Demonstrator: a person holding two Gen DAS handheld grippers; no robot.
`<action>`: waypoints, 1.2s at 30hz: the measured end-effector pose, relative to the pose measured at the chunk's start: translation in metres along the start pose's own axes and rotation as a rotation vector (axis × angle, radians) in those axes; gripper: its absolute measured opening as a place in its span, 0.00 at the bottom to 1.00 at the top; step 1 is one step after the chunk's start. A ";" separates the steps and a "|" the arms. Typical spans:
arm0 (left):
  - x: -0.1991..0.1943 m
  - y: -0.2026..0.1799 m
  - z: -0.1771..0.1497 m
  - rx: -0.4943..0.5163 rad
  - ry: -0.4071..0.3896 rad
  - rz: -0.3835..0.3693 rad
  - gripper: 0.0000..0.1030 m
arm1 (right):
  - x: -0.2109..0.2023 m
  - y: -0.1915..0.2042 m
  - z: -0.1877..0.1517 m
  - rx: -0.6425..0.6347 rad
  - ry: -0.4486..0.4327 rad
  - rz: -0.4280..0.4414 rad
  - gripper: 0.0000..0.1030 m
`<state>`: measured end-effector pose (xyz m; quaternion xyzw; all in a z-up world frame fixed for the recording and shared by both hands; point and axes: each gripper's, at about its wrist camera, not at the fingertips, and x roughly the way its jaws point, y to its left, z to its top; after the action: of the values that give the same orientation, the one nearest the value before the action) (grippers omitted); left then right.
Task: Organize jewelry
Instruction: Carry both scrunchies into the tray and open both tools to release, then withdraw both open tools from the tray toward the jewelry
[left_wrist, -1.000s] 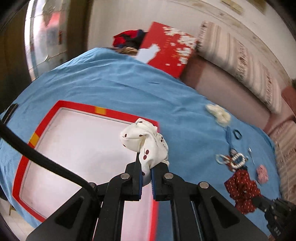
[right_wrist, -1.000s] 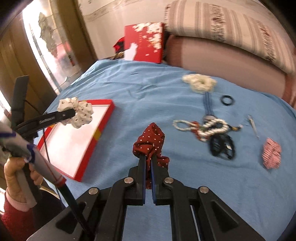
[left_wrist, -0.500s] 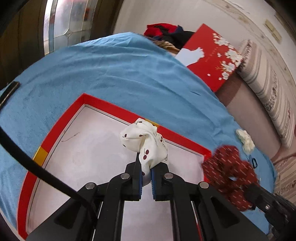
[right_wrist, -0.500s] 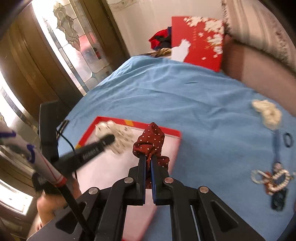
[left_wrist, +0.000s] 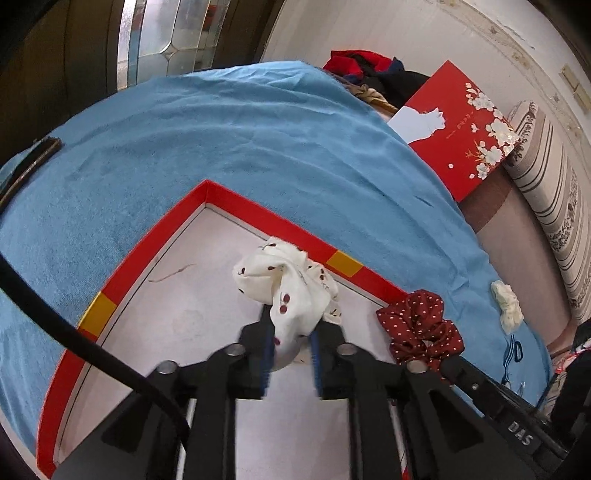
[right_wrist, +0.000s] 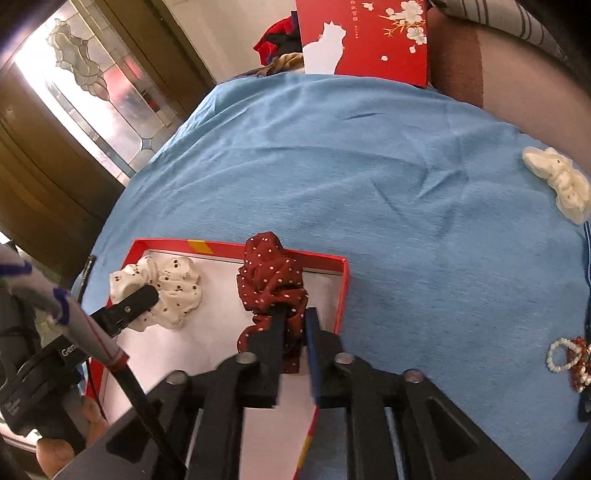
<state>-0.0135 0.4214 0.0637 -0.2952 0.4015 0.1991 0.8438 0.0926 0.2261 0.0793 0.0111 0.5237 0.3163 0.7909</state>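
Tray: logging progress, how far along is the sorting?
Done: nothing settled yet. In hand: white scrunchie in left gripper, red scrunchie in right gripper, both jaws parted over the tray. Left: cream scrunchie and beads on the blue cloth.

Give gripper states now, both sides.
Left gripper: open, white scrunchie loose between fingers.
Right gripper: open, red scrunchie loose between fingers.

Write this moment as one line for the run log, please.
left hand-held gripper: open around white cherry-print scrunchie | right hand-held gripper: open around dark red polka-dot scrunchie | both over red-rimmed tray
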 end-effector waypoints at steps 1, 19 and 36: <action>-0.003 -0.002 0.000 0.004 -0.011 0.003 0.28 | -0.006 0.000 0.000 -0.004 -0.011 -0.002 0.27; -0.053 -0.076 -0.052 0.219 -0.082 -0.037 0.37 | -0.126 -0.102 -0.125 -0.002 -0.074 -0.298 0.44; -0.050 -0.199 -0.160 0.505 -0.010 -0.096 0.41 | -0.217 -0.251 -0.206 0.306 -0.168 -0.415 0.44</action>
<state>-0.0185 0.1623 0.0900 -0.0928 0.4195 0.0536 0.9014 -0.0109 -0.1505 0.0769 0.0490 0.4889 0.0626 0.8687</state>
